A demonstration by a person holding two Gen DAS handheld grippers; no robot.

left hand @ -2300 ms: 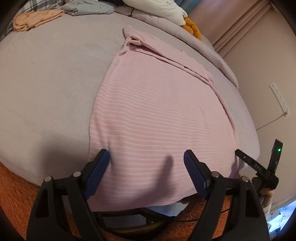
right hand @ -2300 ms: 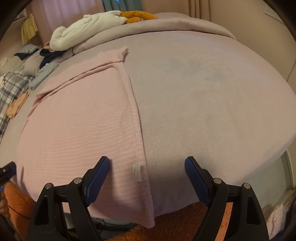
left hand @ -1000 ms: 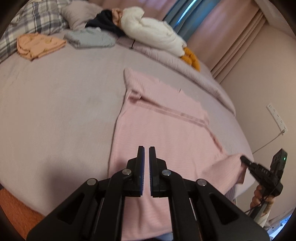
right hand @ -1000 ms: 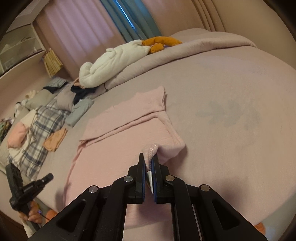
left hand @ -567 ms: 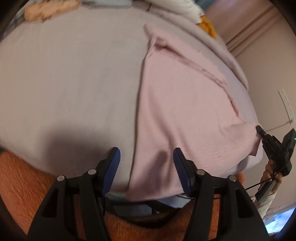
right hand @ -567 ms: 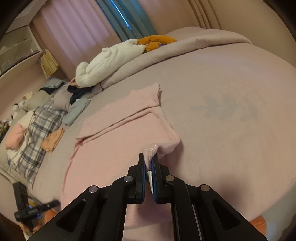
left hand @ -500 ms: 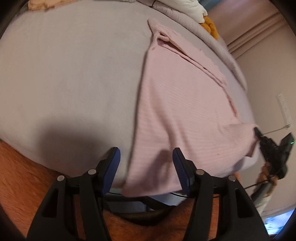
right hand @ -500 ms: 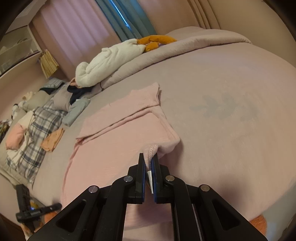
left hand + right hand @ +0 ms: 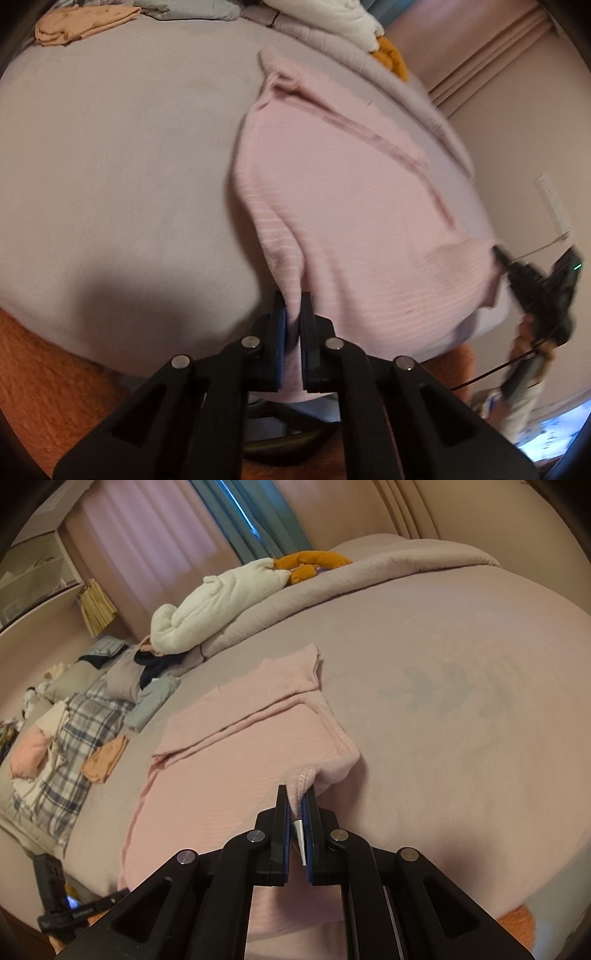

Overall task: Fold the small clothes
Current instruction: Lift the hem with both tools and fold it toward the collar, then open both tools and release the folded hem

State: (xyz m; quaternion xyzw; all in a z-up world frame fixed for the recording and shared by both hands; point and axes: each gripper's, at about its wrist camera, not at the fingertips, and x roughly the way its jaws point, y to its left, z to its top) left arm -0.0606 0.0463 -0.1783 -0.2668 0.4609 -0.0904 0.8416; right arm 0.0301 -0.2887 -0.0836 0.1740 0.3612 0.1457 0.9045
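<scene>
A grey bed (image 9: 461,686) carries a pink garment (image 9: 351,206) spread flat near its front edge; the left tool (image 9: 290,317) is clamped on its near hem, the right tool (image 9: 297,812) pinching its other corner, white tag (image 9: 300,836) between the pads

The shirt (image 9: 236,775) lies on the bed (image 9: 461,720); folded clothes (image 9: 105,758) lie to its left; a quilt (image 9: 369,576) lies behind it.
</scene>
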